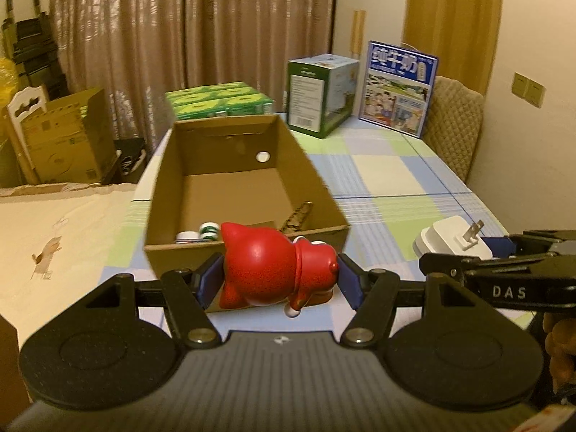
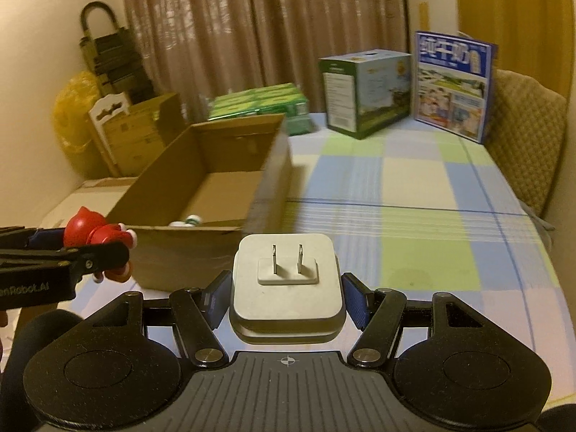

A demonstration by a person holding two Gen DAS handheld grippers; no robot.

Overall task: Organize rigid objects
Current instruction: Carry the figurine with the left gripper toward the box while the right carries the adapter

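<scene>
My left gripper (image 1: pixel 279 280) is shut on a red toy figure (image 1: pixel 273 266), held on its side just in front of the open cardboard box (image 1: pixel 248 241). My right gripper (image 2: pixel 286 297) is shut on a white plug charger (image 2: pixel 286 288), prongs pointing forward, to the right of the box (image 2: pixel 201 252). The charger also shows in the left wrist view (image 1: pixel 453 241), the red figure in the right wrist view (image 2: pixel 90 232). Small green and white bottles (image 1: pixel 203 234) and a dark patterned item (image 1: pixel 297 217) lie in the box's near end.
A checked tablecloth (image 2: pixel 414 223) covers the table. At its far end stand a green pack of cartons (image 1: pixel 219 99), a green box (image 1: pixel 320 93) and a blue milk carton box (image 1: pixel 396 88). A padded chair (image 2: pixel 525 136) is on the right. Cardboard boxes (image 1: pixel 68 136) stand left.
</scene>
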